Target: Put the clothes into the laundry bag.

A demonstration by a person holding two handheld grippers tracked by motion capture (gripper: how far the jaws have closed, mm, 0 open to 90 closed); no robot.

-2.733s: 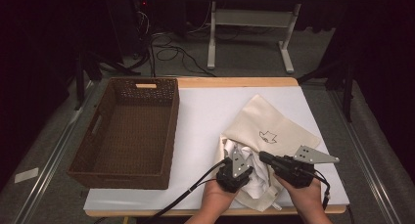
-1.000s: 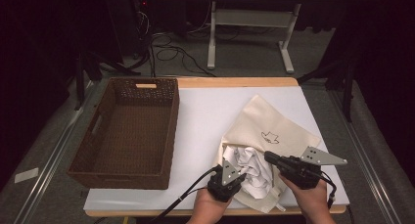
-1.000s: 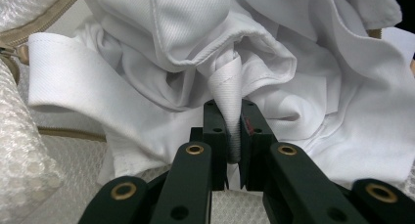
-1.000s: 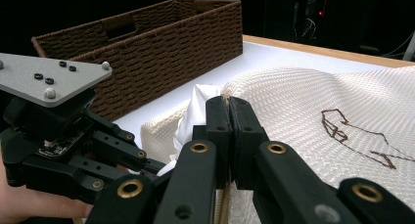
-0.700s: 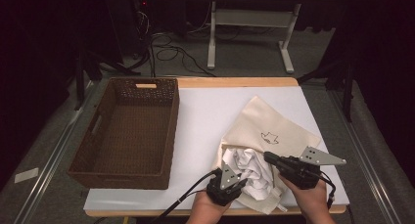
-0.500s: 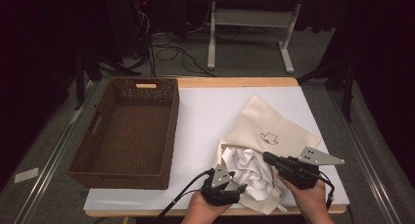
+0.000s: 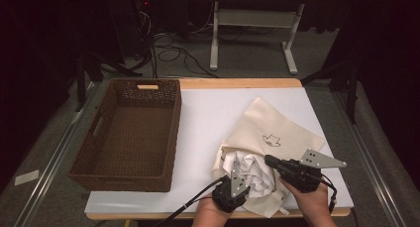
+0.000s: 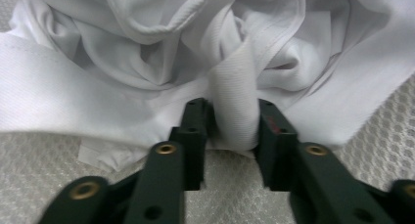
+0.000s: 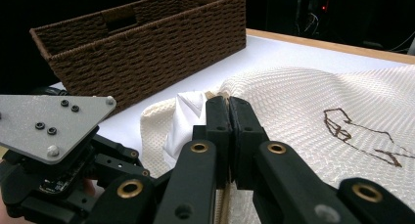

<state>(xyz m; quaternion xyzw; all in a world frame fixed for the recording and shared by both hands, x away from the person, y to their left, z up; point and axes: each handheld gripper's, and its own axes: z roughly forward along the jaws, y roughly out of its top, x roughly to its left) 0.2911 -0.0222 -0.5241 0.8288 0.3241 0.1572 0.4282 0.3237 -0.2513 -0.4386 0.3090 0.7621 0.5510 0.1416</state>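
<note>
White tabletop (image 7: 213, 118), wooden edge; dark room, cables behind.

white garment (image 7: 252, 170) partly hidden inside cream bag (image 7: 277, 130), forearms cut off, perhaps a shirt

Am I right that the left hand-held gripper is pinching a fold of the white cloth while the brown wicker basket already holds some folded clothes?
Not quite: the wicker basket is empty, as the high view shows. The rest holds: the left hand-held gripper has a fold of the white cloth between its jaws, which have just been closing on it.
</note>
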